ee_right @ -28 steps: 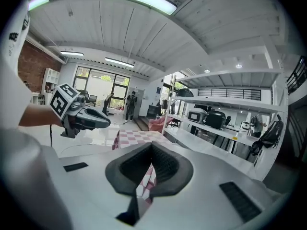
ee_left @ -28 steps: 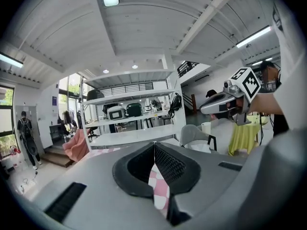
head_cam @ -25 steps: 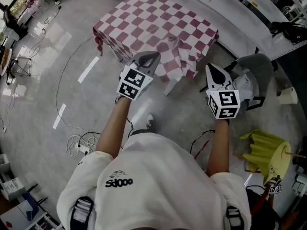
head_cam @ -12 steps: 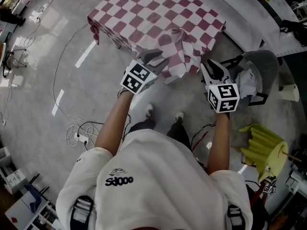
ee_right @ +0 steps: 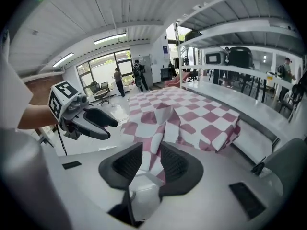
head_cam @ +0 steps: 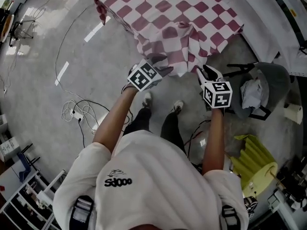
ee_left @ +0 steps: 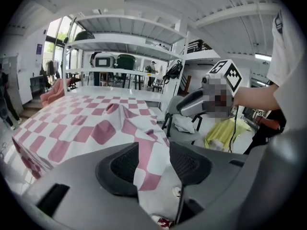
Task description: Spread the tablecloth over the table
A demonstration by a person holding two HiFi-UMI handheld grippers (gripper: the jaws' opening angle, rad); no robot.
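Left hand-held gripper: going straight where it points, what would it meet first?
Probably the tablecloth: the left hand-held gripper has just been opening its jaws, and the hanging corner shows between them. Depth unclear.

Both arms stretch toward 12 o'clock, tilted down. The left gripper [head_cam: 161, 70] and right gripper [head_cam: 206, 73] have just been opening their jaws, with the tablecloth [head_cam: 182, 28] loose between each pair.
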